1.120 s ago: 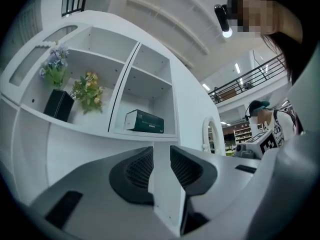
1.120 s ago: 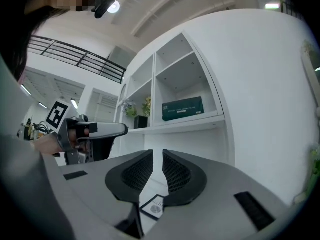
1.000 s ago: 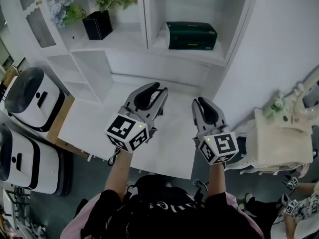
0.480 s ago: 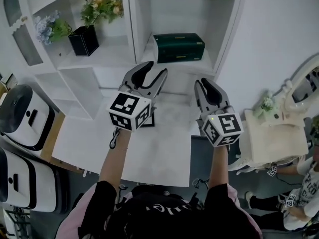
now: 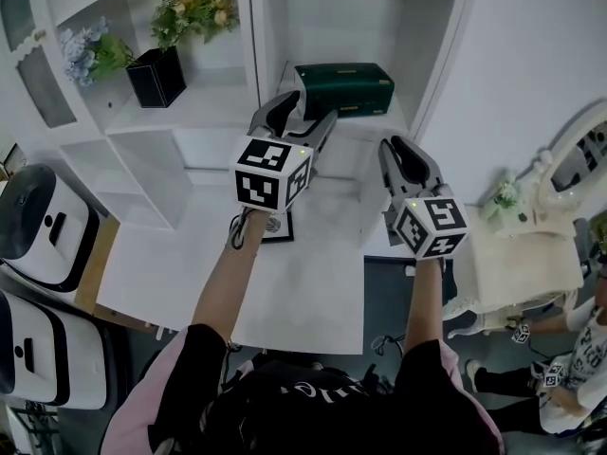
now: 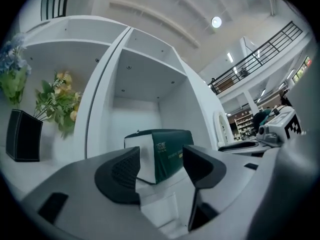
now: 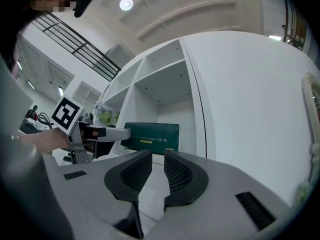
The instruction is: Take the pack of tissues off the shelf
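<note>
1. Head view: one pack of tissues (image 5: 343,76), a dark green rectangular block, lies flat in the right bay of the white shelf (image 5: 213,110). The left gripper (image 5: 302,114) has its tips right at the pack's near left end; contact can't be told from here. The right gripper (image 5: 406,154) sits lower right, well apart from the pack, over the matte white table (image 5: 303,282).
2. Same view, count: two grippers with one marker cube each. One black square pot (image 5: 156,76) of flowers stands in the left bay.
3. Left gripper view: left gripper (image 6: 162,176) jaws are wide and opening. The pack (image 6: 165,154) is lined up in the gap, ahead of the black meshed pads (image 6: 122,171), neither pad on it. Its white end and green side face the camera.
4. Right gripper view: right gripper (image 7: 153,171) jaws are nearly together, a narrow slit with nothing in it. The pack (image 7: 150,134) is ahead on the shelf. The left gripper's grey finger (image 7: 107,132) reaches its left end.
</note>
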